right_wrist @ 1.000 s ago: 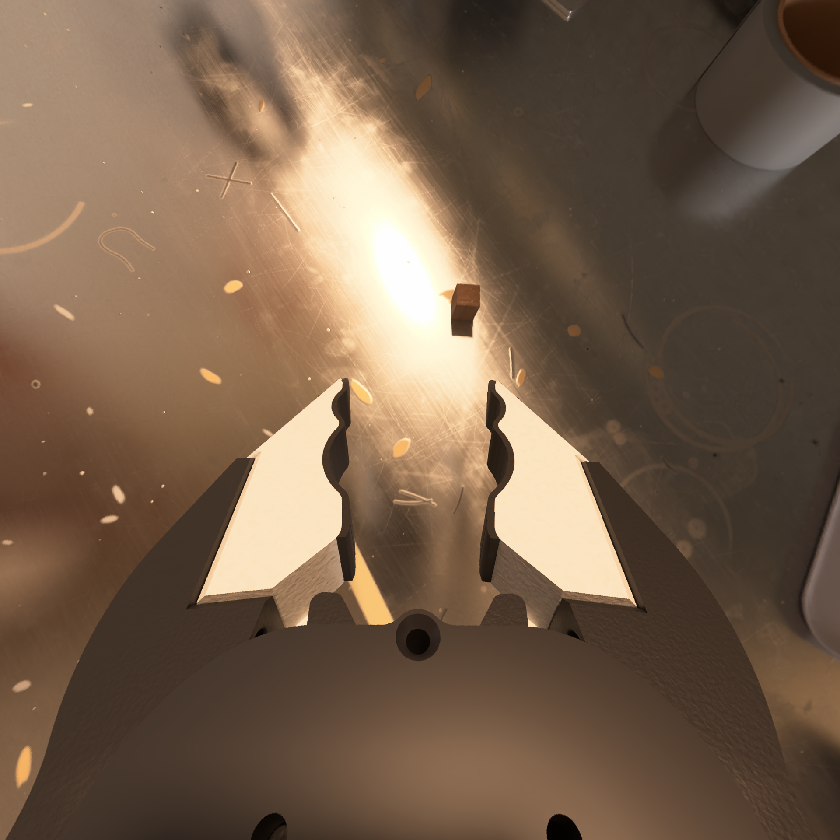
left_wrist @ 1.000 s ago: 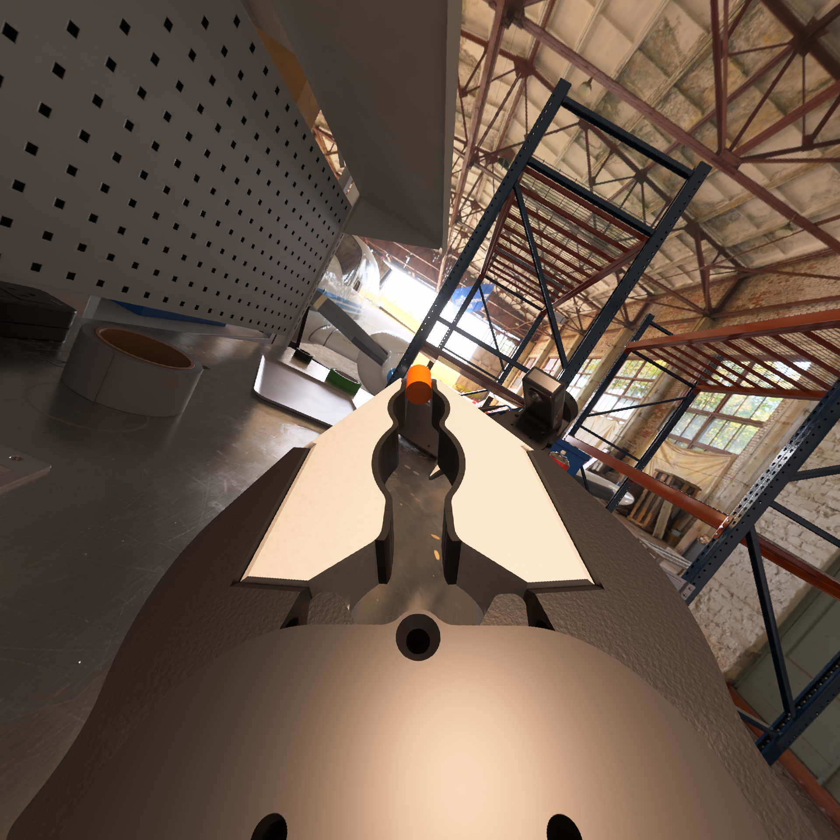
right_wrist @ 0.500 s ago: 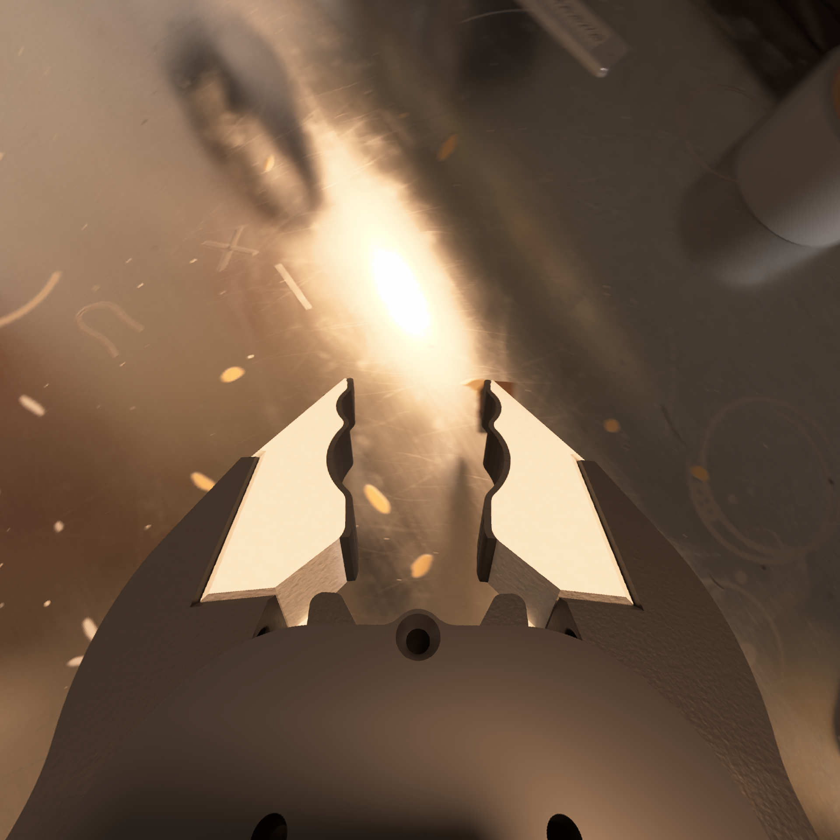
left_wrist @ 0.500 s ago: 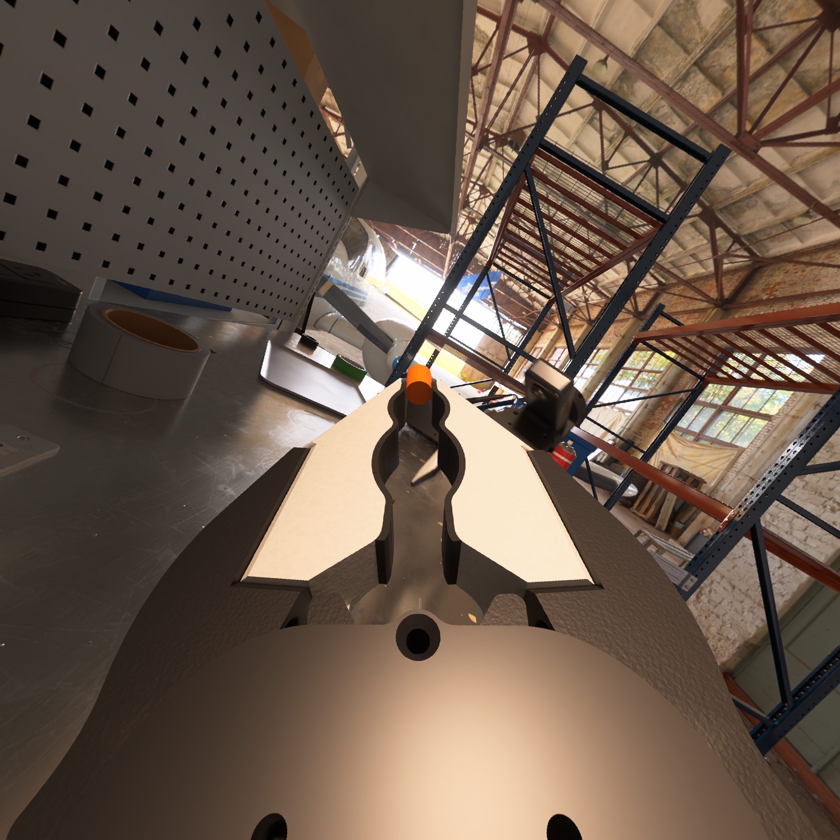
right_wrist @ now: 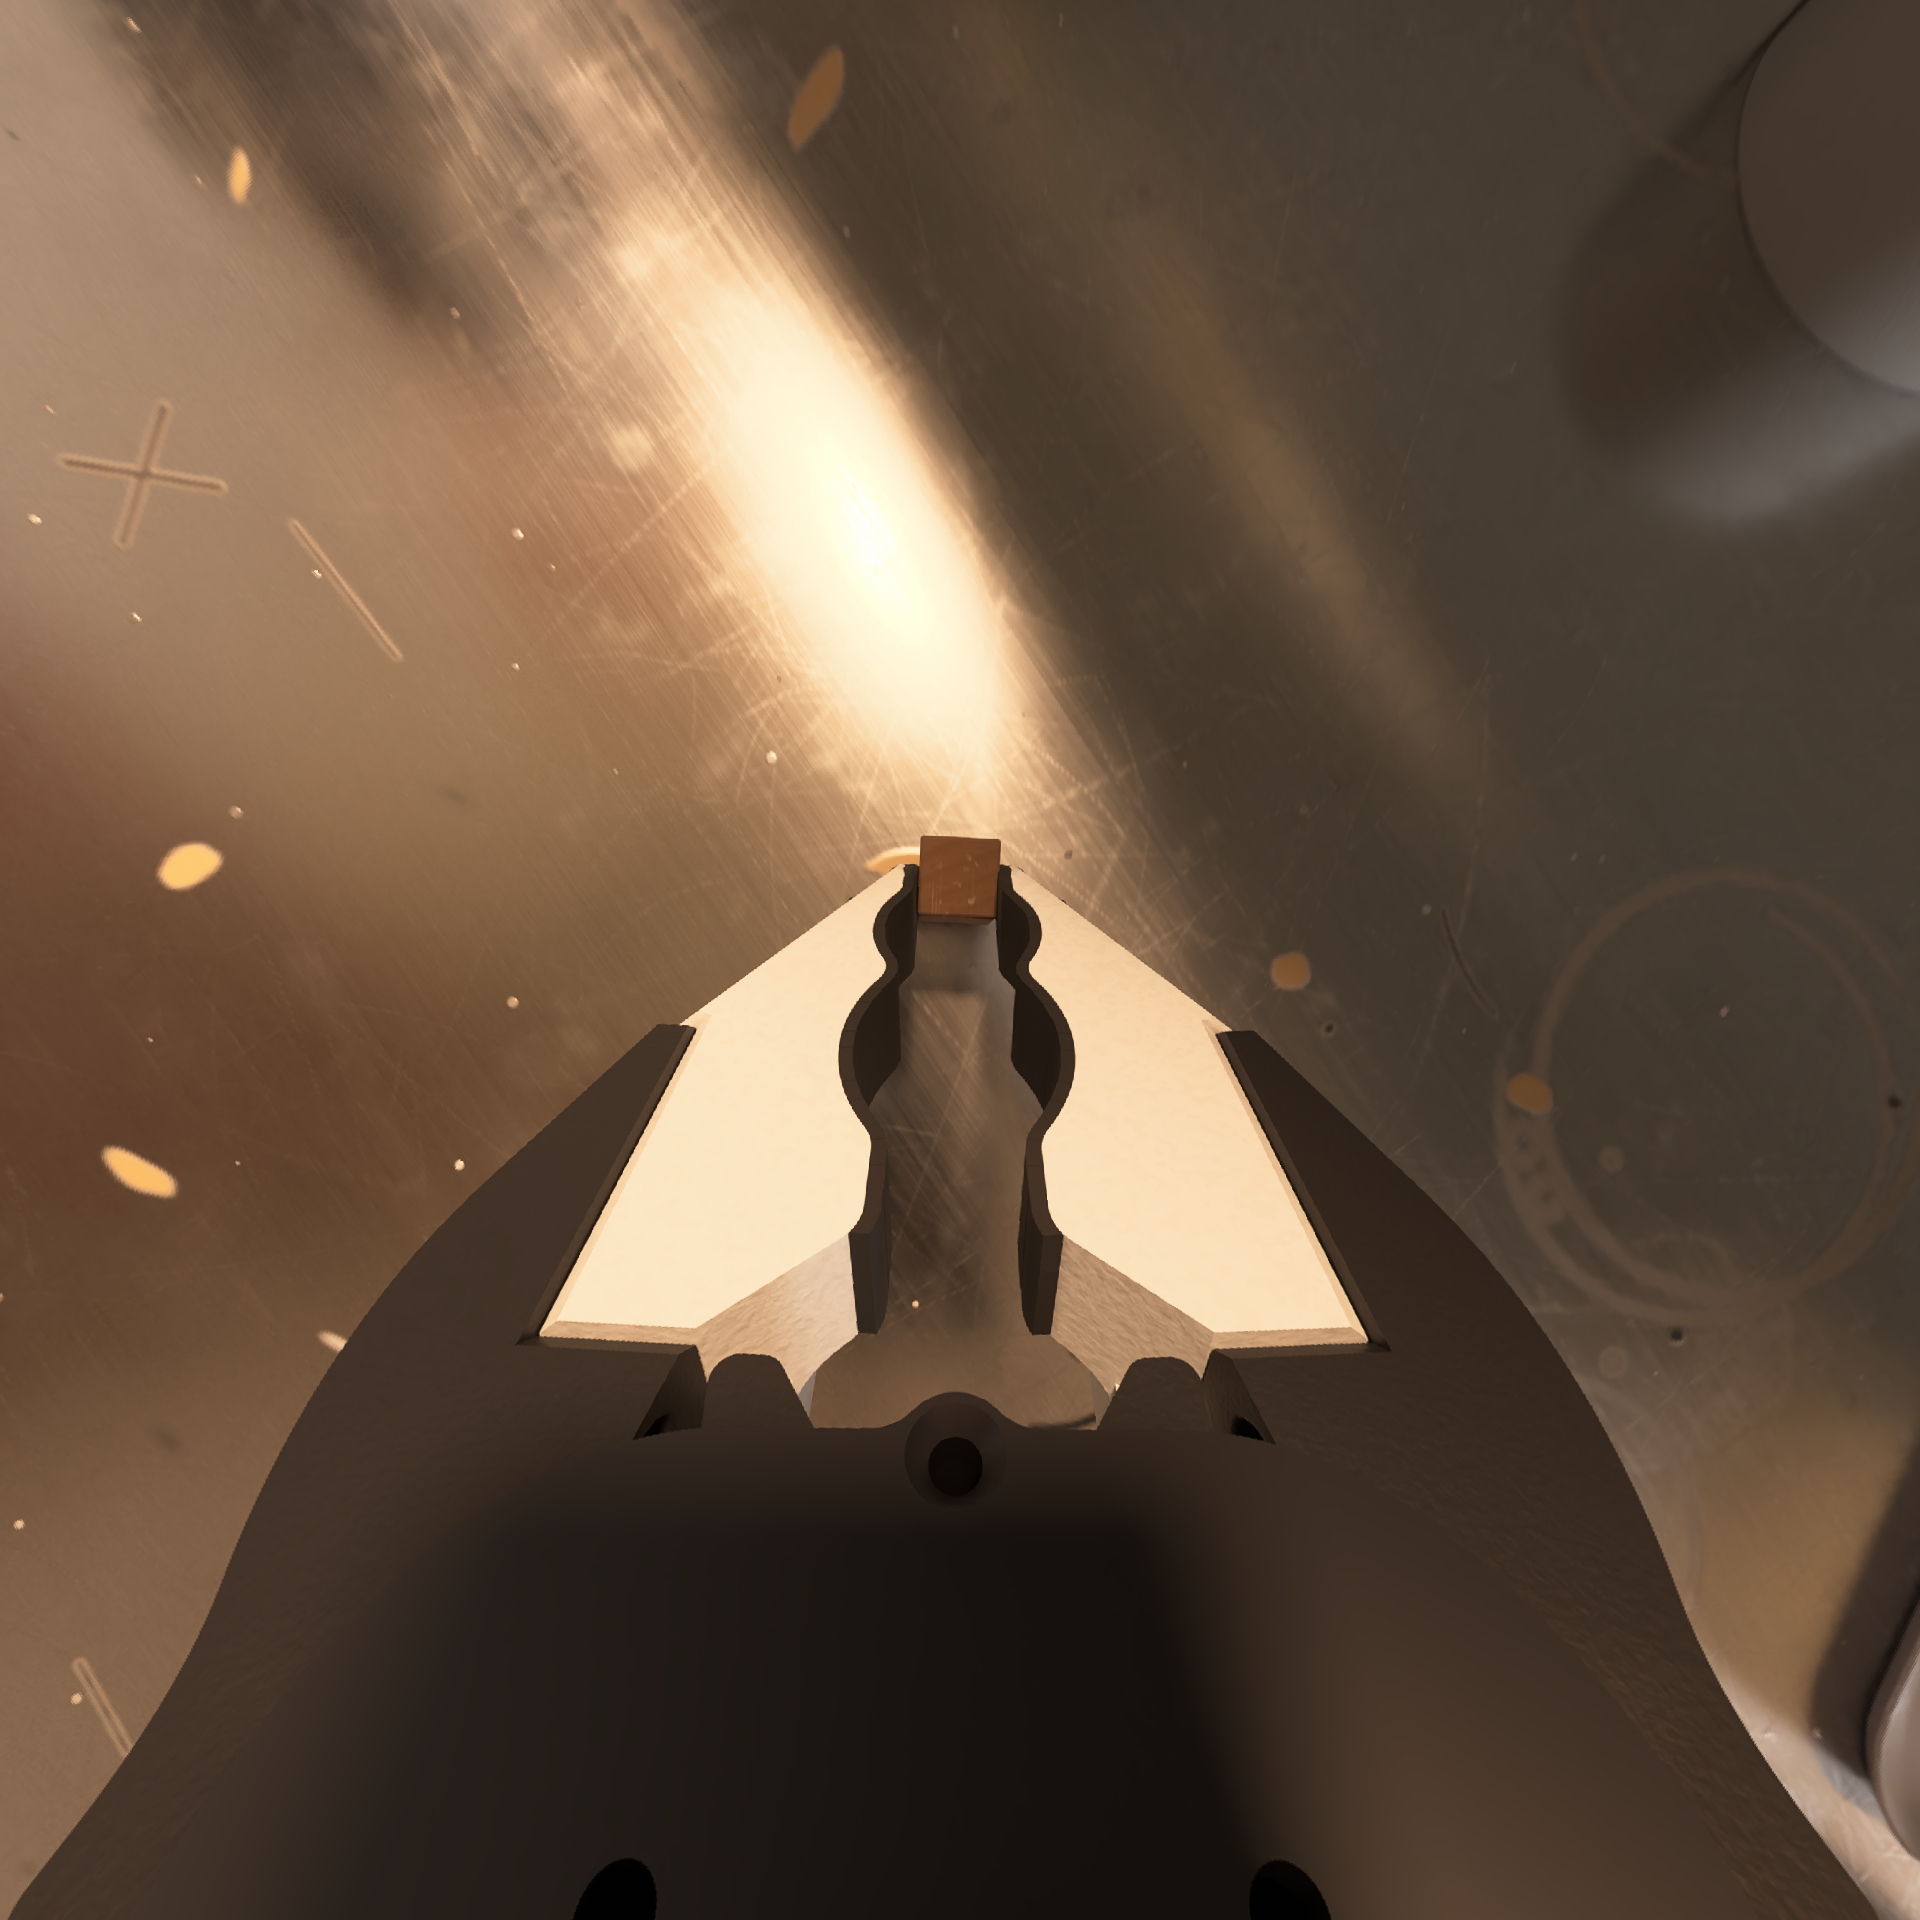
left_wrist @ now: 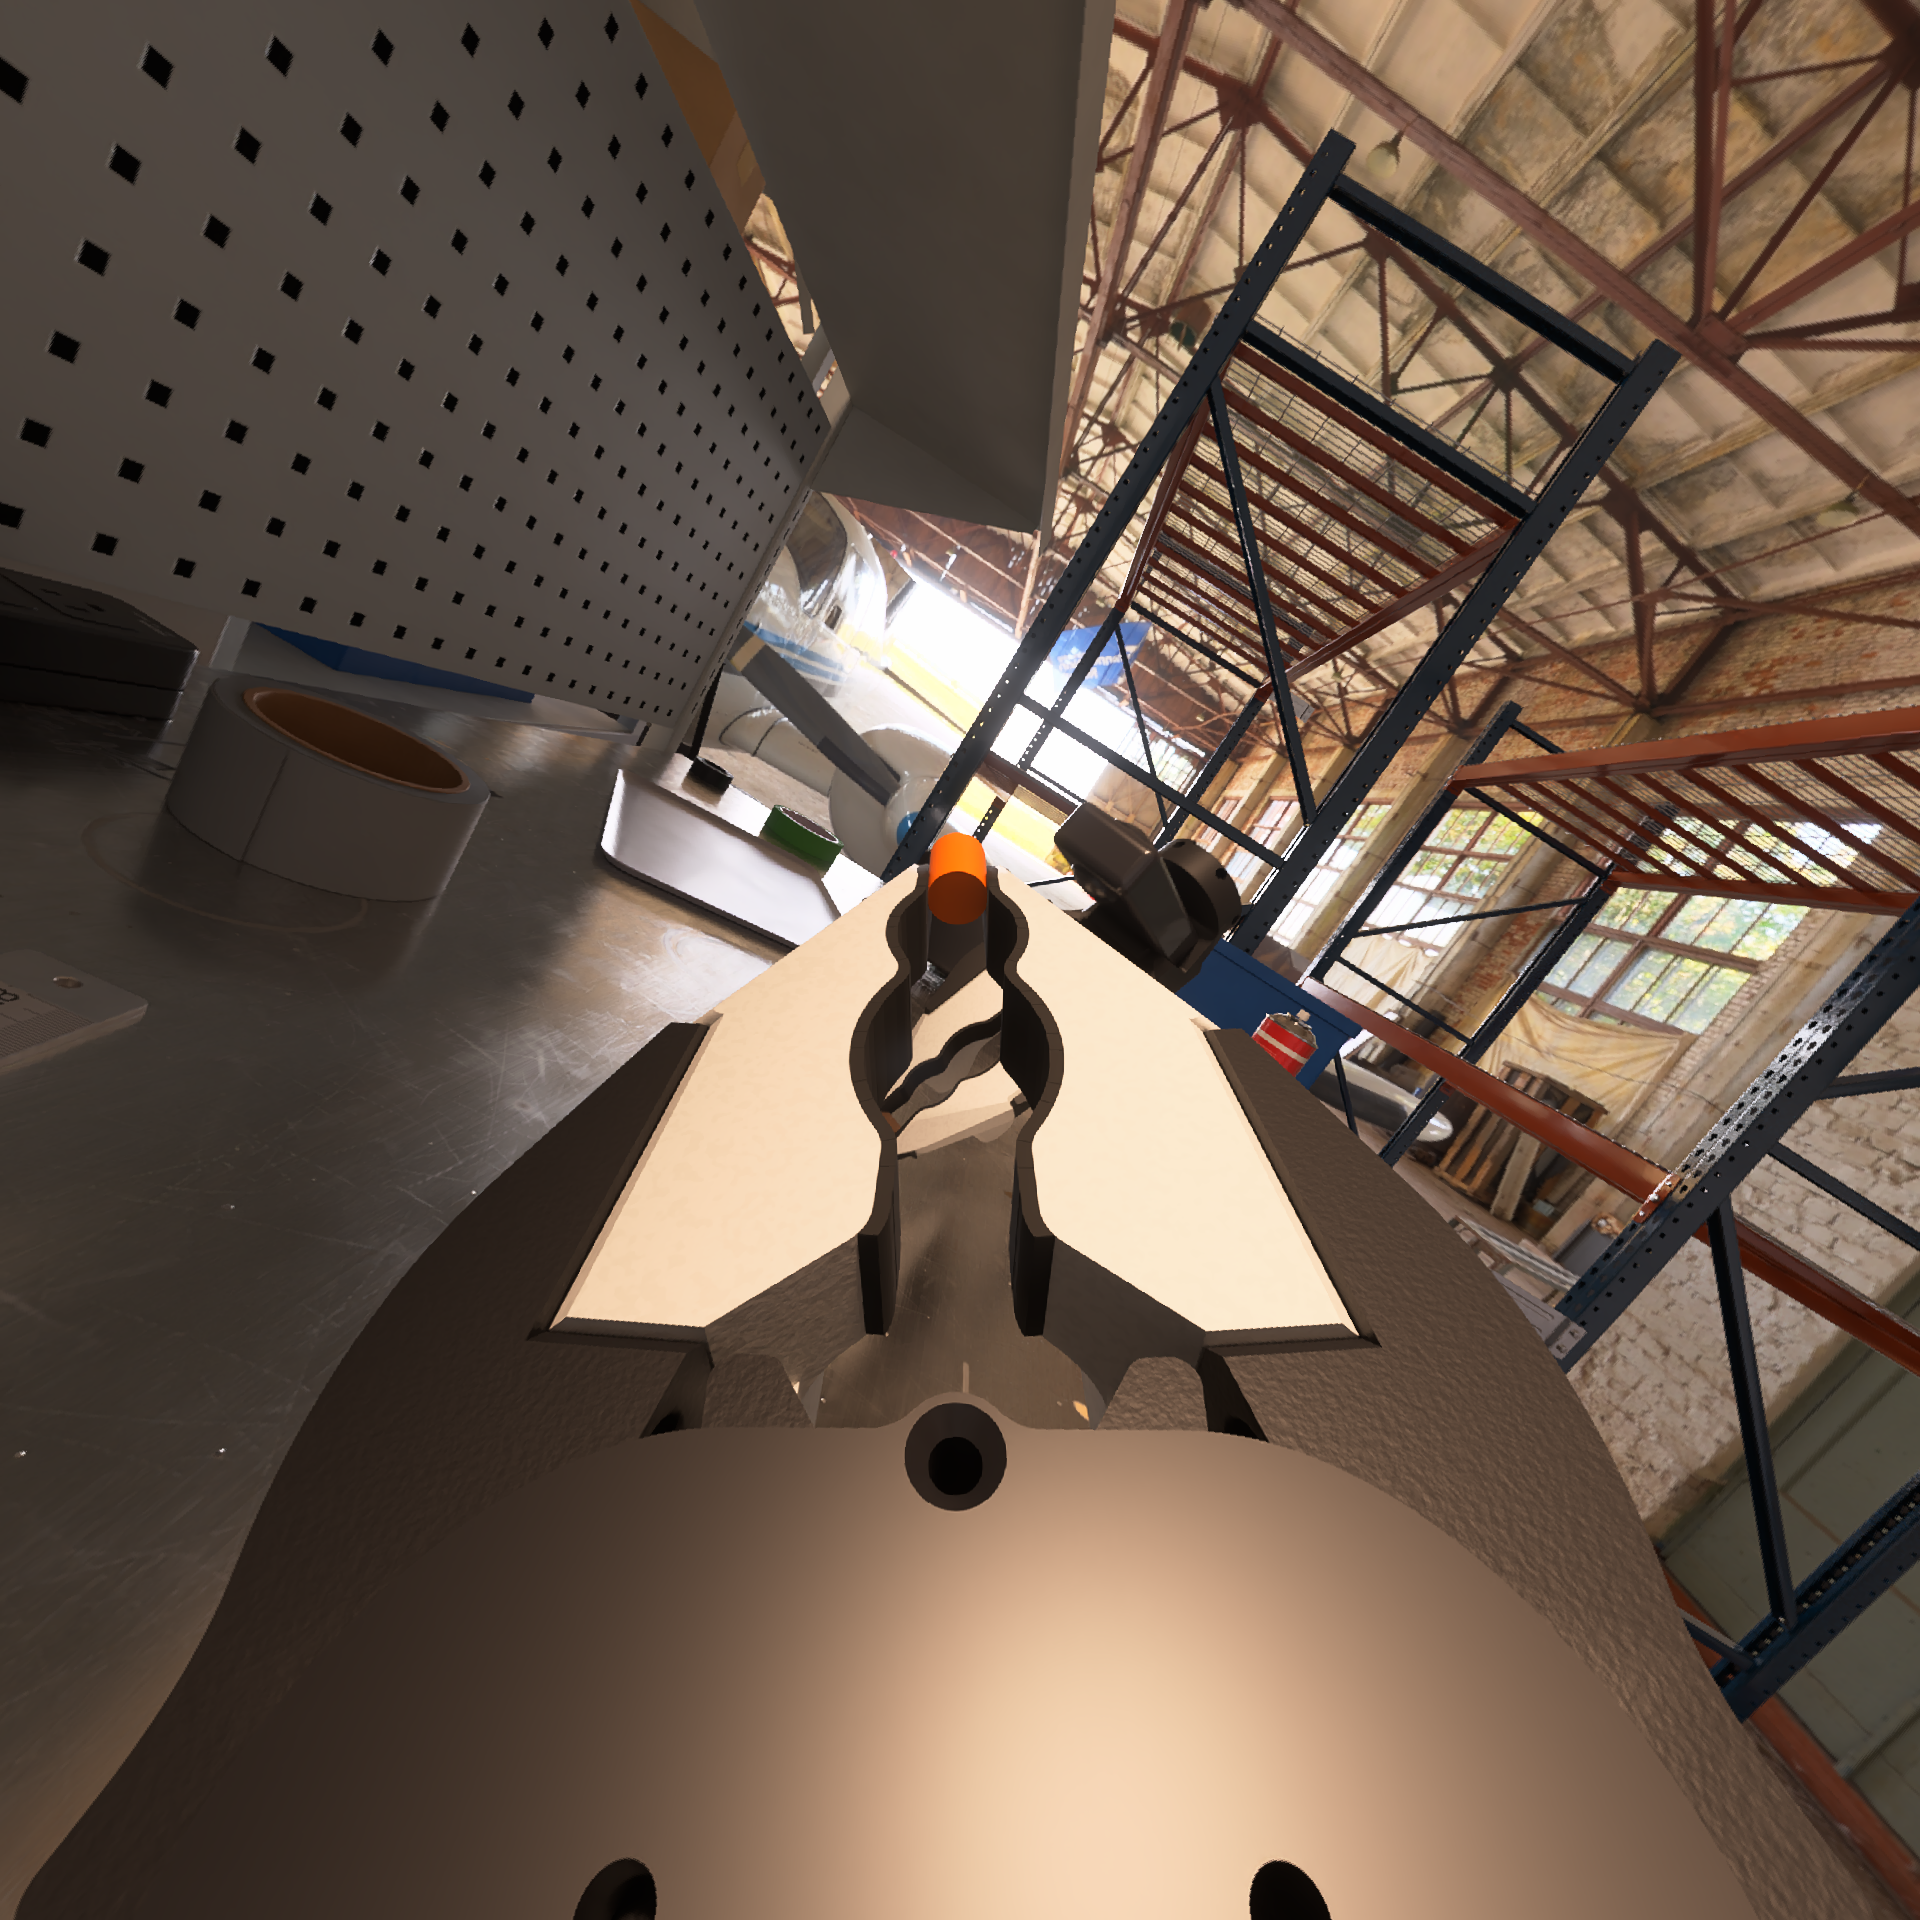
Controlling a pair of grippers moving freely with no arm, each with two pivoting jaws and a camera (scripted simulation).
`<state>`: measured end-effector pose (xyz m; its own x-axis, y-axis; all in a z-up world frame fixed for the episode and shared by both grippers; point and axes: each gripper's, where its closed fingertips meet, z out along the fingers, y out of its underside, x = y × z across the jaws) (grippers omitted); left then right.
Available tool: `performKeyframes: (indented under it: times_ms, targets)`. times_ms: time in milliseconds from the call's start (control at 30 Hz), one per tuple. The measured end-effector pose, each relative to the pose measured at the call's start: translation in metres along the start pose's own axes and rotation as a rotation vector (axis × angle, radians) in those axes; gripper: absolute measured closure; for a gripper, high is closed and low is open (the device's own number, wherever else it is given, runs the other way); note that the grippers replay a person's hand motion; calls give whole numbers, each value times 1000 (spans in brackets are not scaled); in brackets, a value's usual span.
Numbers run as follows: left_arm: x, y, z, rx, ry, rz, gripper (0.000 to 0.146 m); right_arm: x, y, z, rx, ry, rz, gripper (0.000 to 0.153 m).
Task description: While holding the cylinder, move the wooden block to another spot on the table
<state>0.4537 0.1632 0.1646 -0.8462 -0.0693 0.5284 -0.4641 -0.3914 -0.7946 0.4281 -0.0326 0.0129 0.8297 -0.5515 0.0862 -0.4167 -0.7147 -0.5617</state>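
With the left claw (left_wrist: pixel 956 902) clamped on the small orange cylinder (left_wrist: pixel 956 881), the right claw (right_wrist: pixel 958 896) grips the small brown wooden block (right_wrist: pixel 958 879) at its tips; relocation and release on the scratched metal table (right_wrist: pixel 1351 623) remain.

Bright sun comes in through the big opening beside the white board with holes (left_wrist: pixel 395 343), and it looks washed out there. The metal table (right_wrist: pixel 1351 623) has a strong white-gold glare streak just past the wooden block (right_wrist: pixel 958 879). The table looks soft and blurry far from the block. Straight shelf bars bend near the edges.
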Motion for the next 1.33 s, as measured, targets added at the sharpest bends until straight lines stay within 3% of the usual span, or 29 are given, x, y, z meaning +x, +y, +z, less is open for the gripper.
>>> performKeyframes:
  times_ms: [233, 367, 533, 700, 767, 833, 867, 933, 1067, 1200, 1333]
  targets:
    - [-3, -1, -2, -1, -13, 3, 137, -25, -53, -18, 142, -56, -130, 138]
    - [-4, -3, -3, -1, -23, 8, 137, -74, -84, -23, 205, -155, -342, 138]
    - [-4, -1, -3, -14, -24, 11, 137, -141, -72, -2, 99, -341, -651, 138]
    - [-4, -1, -4, -20, -27, 21, 137, -160, -50, 17, -7, -416, -733, 138]
    - [-5, -1, -5, -18, -29, 19, 137, -158, -49, 16, -16, -406, -695, 137]
    - [-5, -2, -5, -13, -27, 14, 137, -151, -51, 11, -5, -372, -598, 111]
    - [-4, -2, -5, -12, -26, 12, 137, -146, -52, 8, 4, -336, -538, 105]
    - [-2, -3, -5, -10, -20, 11, 137, -139, -49, -1, 20, -278, -398, 107]
    - [2, -2, -2, -15, -7, 13, 137, -148, -30, -14, 3, -303, -217, 116]
    - [4, 2, 1, -30, -1, 13, 137, -156, -22, -1, -21, -318, -181, 118]
    - [3, 2, 0, -29, -10, 18, 137, -154, -38, 15, 11, -278, -183, 102]
